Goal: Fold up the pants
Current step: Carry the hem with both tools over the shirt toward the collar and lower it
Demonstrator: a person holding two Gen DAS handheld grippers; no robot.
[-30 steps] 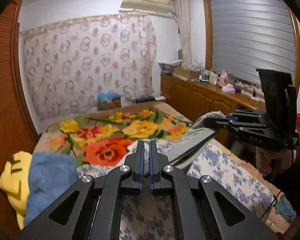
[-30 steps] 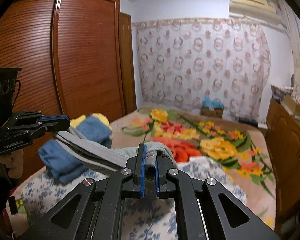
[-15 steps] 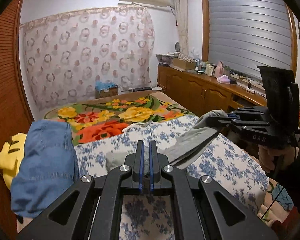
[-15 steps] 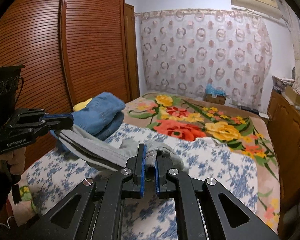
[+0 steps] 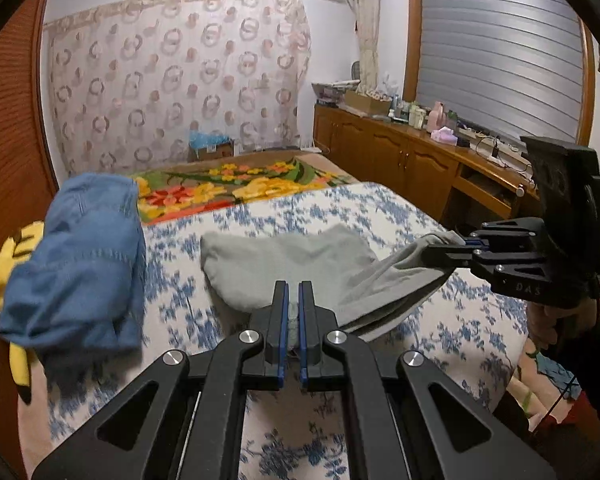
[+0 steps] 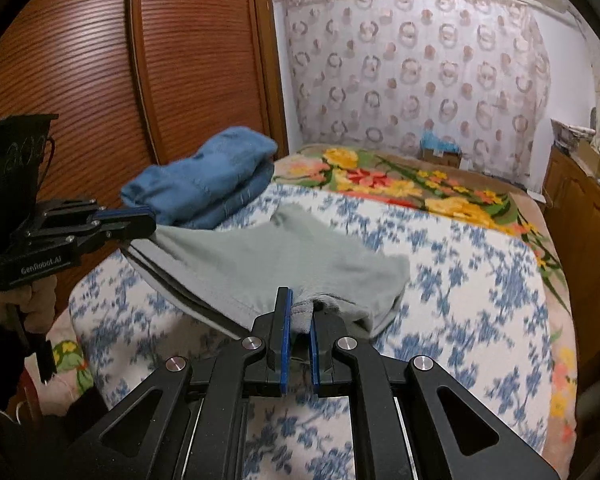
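The grey pants [image 5: 284,264] lie partly on the blue-flowered bed sheet [image 5: 380,208], their near edge lifted. My left gripper [image 5: 293,304] is shut on one corner of that edge. My right gripper [image 6: 299,312] is shut on the other corner. The pants [image 6: 268,264] stretch taut between the two grippers. The right gripper also shows in the left wrist view [image 5: 444,250], at the right. The left gripper shows in the right wrist view [image 6: 148,222], at the left.
A pile of blue jeans [image 5: 80,264] sits on the bed's left side, over a yellow plush [image 5: 16,248]. A flowered blanket [image 5: 236,188] covers the far bed. A wooden wardrobe [image 6: 100,80] stands left, a wooden counter [image 5: 420,160] right.
Both grippers have come down and tilted toward the bed with the pants still held. More of the grey pants now rests flat on the sheet.
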